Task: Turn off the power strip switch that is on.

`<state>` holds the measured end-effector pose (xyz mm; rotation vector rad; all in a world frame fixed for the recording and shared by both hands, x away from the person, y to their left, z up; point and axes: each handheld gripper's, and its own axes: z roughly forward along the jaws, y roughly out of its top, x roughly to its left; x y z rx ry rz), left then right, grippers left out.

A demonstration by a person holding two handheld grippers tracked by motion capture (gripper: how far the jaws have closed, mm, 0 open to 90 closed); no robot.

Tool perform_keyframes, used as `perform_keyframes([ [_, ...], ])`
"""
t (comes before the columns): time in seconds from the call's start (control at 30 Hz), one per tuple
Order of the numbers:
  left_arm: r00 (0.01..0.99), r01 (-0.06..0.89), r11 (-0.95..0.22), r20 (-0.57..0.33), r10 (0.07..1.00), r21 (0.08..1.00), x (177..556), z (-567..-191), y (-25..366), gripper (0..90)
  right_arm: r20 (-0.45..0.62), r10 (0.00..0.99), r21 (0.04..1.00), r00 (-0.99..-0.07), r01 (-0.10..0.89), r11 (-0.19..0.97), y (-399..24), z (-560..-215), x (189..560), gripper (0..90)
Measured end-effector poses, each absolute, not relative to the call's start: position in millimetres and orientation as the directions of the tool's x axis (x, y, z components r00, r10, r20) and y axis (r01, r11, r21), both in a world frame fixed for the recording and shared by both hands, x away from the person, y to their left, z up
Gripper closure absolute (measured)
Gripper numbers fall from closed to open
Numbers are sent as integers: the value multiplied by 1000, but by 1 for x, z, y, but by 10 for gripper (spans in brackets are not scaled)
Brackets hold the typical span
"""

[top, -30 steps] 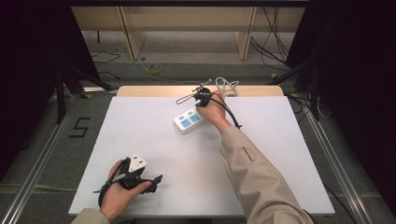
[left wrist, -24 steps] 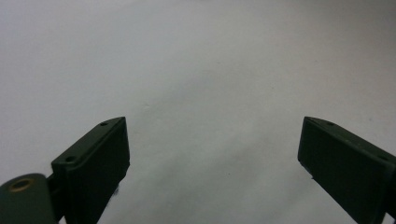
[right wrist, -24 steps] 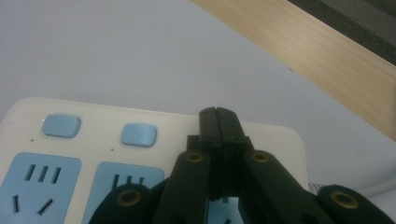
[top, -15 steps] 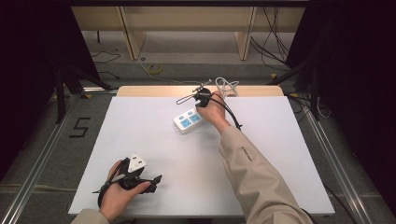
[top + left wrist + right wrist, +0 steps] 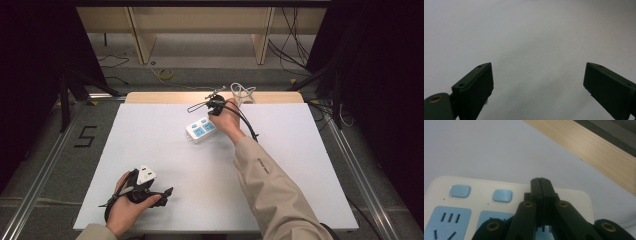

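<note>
Power strip near table's far edge

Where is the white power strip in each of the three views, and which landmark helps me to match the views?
High view: the power strip lies at the centre of the far half of the table, just left of the right gripper.
Left gripper view: not in it.
Right gripper view: it spans the lower half, behind the shut jaws.
Shared landmark: the wooden strip along the table's far edge, upper right in the right gripper view.
</note>
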<state>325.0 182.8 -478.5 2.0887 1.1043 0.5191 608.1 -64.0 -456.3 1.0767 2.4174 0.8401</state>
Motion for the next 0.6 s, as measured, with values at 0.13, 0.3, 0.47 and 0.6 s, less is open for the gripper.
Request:
perform_keyframes([
  [0.13,555,549,-386,22,832,742,325,-479,183,87,-83,760,650,-645,543,532,-65,-456,608,900],
  [0.3,559,547,-391,25,829,740,326,-479,183,87,-84,762,649,-643,545,531,-64,-456,608,900],
  [0.47,558,549,-390,23,830,740,325,-479,183,87,-87,763,651,-640,543,530,-64,-456,608,900],
  [0.6,563,550,-398,27,826,734,326,-479,183,87,-74,772,650,-631,557,517,-65,-452,607,900],
])
